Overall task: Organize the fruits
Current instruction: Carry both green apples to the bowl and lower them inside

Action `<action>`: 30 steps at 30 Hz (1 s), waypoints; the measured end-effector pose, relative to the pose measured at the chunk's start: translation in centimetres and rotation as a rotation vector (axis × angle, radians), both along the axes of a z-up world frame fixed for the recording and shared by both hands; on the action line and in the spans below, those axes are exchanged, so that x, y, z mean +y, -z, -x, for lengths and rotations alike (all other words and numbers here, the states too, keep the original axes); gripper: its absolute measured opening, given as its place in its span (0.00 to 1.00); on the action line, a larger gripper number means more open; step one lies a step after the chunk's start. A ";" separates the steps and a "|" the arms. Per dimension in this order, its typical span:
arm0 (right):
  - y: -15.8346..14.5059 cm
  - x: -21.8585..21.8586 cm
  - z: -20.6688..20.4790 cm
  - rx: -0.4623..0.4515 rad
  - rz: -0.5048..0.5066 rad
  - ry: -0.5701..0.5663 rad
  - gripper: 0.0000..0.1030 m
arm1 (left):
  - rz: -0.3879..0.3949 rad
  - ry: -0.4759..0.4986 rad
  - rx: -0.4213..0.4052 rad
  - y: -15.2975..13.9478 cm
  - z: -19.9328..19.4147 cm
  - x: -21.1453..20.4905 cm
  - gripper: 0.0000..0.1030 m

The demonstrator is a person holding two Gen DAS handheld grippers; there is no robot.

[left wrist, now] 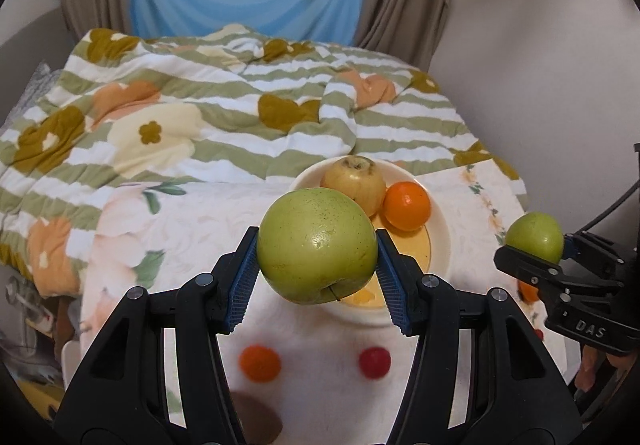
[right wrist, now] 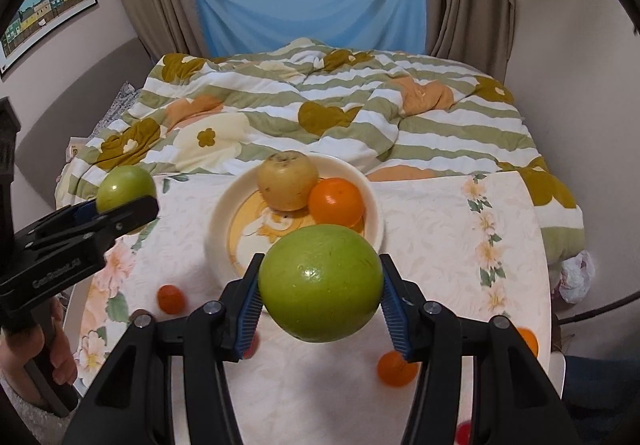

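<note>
Apple in my left hand-held gripper (left wrist: 316, 271): a green apple (left wrist: 318, 245), speckled and glossy, held above the counter between the blue pads, stem end tipped down toward 5 o'clock.
Apple in my right hand-held gripper (right wrist: 320, 291): a second green apple (right wrist: 320, 283), round and shiny, pinched at its sides, hanging over the near rim of the bowl.
Bowl (right wrist: 374, 213): cream, with a yellow pattern inside, upright on the counter at 12 o'clock from both apples.
Yellow fruit (right wrist: 287, 180): pale, with a brown calyx facing up, at the back of the bowl.
Orange (right wrist: 336, 203): bright and smooth, touching the yellow fruit at its 4 o'clock.
Loose fruit: one small orange (left wrist: 260, 362) and one red fruit (left wrist: 374, 362), both blurred, lie on the counter under my left apple; another small orange (right wrist: 396, 369) lies at 5 o'clock from my right apple.
</note>
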State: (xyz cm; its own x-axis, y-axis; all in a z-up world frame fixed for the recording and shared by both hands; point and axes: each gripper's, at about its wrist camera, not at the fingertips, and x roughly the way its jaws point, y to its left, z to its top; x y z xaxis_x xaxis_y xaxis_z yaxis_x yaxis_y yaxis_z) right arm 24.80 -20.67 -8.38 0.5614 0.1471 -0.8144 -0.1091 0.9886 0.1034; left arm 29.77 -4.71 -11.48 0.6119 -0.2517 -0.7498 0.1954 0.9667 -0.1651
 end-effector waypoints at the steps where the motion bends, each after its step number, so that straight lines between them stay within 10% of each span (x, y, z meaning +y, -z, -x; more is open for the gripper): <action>1: 0.3 -0.3 -0.2 0.005 0.000 -0.004 0.48 | -0.007 0.000 0.012 0.6 -0.8 -0.5 0.61; 26: 4.2 -3.7 -4.1 0.085 -0.039 -0.032 0.48 | -0.215 0.072 0.079 7.9 -6.3 -5.8 0.61; 28: 4.2 -3.8 -4.0 0.084 -0.042 -0.022 0.48 | -0.218 0.080 0.080 7.9 -6.4 -6.0 0.67; 30: 4.1 -4.0 -4.0 0.083 -0.046 -0.014 0.48 | -0.225 0.080 0.051 7.2 -6.3 -6.1 1.00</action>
